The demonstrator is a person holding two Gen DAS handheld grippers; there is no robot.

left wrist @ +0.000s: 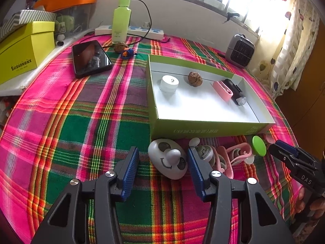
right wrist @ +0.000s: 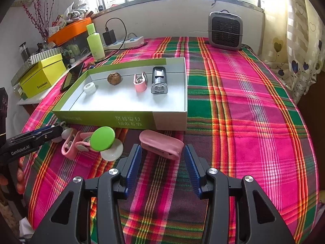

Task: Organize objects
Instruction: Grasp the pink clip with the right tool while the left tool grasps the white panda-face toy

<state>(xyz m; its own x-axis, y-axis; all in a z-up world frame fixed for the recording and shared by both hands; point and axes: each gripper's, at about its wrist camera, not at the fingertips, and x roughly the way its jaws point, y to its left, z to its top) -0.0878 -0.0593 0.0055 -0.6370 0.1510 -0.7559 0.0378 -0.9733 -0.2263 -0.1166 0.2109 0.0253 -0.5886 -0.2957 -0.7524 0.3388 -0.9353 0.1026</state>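
Observation:
A white oval toy with a panda face (left wrist: 168, 162) lies on the plaid cloth between the fingers of my left gripper (left wrist: 162, 154), which is open, its pads clear of the toy. Beside it lie pink clips (left wrist: 223, 158) and a green-lidded round piece (left wrist: 259, 145). My right gripper (right wrist: 162, 149) is open too, with a pink case (right wrist: 161, 145) lying untouched at its fingertips. Behind them stands a green-sided box (right wrist: 121, 120) holding a white jar (right wrist: 90, 87), a walnut (right wrist: 114, 78), a pink clip (right wrist: 140, 83) and a black torch (right wrist: 159, 80).
On the cloth at far left lie a black phone (left wrist: 91, 59), a second walnut (left wrist: 120, 47) and a small blue toy (left wrist: 128, 53). A green bottle (left wrist: 120, 18) and power strip (left wrist: 142, 32) stand by the wall. A grey heater (right wrist: 225, 30) sits at far right.

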